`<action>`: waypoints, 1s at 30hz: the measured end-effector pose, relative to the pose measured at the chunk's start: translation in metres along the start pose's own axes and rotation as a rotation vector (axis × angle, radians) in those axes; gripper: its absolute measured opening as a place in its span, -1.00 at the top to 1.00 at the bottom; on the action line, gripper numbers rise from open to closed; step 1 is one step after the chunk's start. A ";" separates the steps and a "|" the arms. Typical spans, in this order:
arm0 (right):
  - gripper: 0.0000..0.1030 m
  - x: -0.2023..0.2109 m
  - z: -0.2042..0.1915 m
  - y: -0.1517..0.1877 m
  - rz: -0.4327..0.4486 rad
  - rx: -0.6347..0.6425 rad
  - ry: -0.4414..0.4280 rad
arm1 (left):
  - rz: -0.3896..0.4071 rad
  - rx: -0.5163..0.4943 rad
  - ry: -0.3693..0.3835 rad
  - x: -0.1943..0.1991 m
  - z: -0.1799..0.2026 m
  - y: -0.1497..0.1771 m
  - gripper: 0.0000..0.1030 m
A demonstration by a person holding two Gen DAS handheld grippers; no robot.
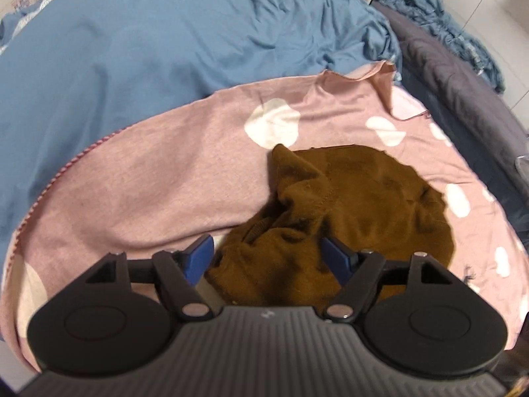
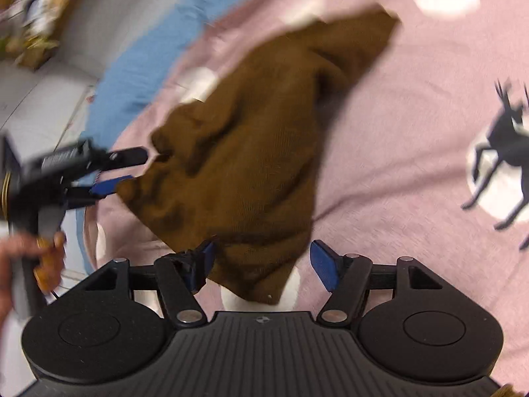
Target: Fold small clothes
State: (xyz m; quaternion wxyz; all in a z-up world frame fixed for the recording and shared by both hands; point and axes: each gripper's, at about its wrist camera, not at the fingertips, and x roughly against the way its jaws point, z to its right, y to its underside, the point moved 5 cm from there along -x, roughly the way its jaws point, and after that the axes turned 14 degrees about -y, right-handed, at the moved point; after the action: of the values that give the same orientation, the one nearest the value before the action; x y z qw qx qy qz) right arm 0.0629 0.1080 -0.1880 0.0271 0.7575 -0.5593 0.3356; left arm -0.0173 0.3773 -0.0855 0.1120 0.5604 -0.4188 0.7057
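- Two grippers work over one brown garment [image 1: 357, 205], which lies crumpled on a pink sheet [image 1: 158, 178] printed with white blotches and a dark deer [image 2: 506, 145].
- Left gripper [image 1: 267, 254]: jaws spread wide, bunched brown cloth lying between the blue pads [image 1: 200, 254], not clamped.
- Right gripper [image 2: 264, 261]: jaws wide too, straddling the garment's near edge.
- From the right wrist view, the left gripper sits at the garment's far-left edge.
- Blue duvet [image 1: 148, 43] is heaped beyond the sheet.
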 end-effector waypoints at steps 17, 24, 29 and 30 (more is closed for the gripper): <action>0.76 -0.002 -0.002 0.028 -0.118 -0.349 0.040 | 0.083 -0.290 -0.061 0.011 0.050 0.030 -0.35; 0.35 0.017 -0.081 -0.004 0.014 0.249 0.084 | 0.142 -0.382 0.125 0.007 0.084 0.018 0.13; 0.21 -0.031 -0.090 -0.008 -0.131 0.420 0.138 | 0.095 -0.319 -0.013 -0.043 0.081 -0.010 0.09; 0.21 -0.039 -0.083 -0.006 -0.175 0.421 0.169 | 0.077 -0.284 -0.019 -0.051 0.074 -0.014 -0.03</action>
State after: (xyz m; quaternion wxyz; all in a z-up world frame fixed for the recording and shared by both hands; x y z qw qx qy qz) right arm 0.0226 0.1778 -0.1426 -0.0559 0.7612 -0.4050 0.5034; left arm 0.0611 0.3488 -0.1222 0.1591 0.5290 -0.5368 0.6377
